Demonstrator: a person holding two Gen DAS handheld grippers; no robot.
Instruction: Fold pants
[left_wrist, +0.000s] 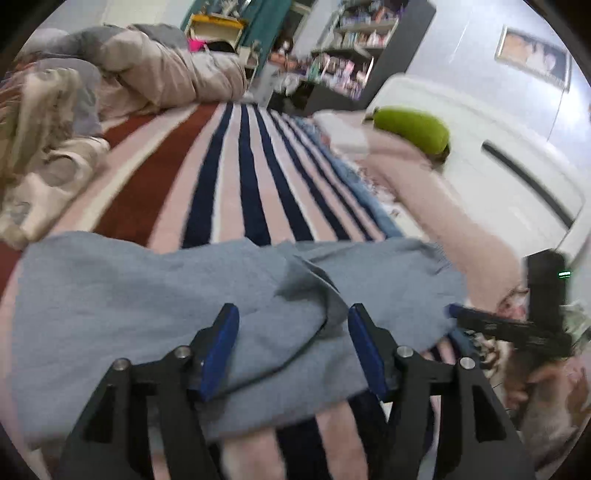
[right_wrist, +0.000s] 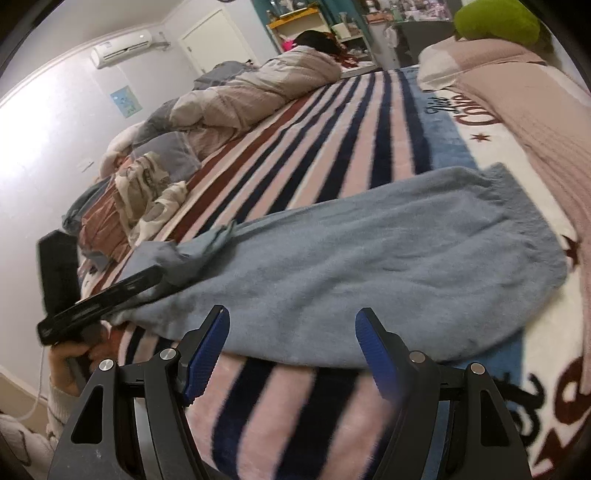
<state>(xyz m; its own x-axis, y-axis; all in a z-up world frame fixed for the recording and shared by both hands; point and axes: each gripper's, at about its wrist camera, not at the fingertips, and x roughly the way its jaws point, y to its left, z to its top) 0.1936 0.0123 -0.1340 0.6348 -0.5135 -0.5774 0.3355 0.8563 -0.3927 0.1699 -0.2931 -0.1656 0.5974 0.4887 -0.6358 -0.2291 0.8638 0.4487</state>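
Observation:
Light blue fleece pants (left_wrist: 147, 302) lie folded lengthwise on a striped blanket (left_wrist: 236, 177); in the right wrist view they (right_wrist: 388, 258) stretch from near left to far right. My left gripper (left_wrist: 293, 317) is open and empty just above the near edge of the pants, by a loose flap (left_wrist: 314, 284). My right gripper (right_wrist: 291, 321) is open and empty just short of the pants' near edge. Each gripper shows in the other's view, the right (left_wrist: 509, 328) at the pants' right end and the left (right_wrist: 99, 299) at their left end.
A rumpled duvet (left_wrist: 155, 70) and crumpled bedding (left_wrist: 44, 155) lie at the far left. A pink blanket (right_wrist: 535, 122) with a green cushion (left_wrist: 410, 129) lies along the right side. A person (right_wrist: 314, 51) lies at the far end of the bed.

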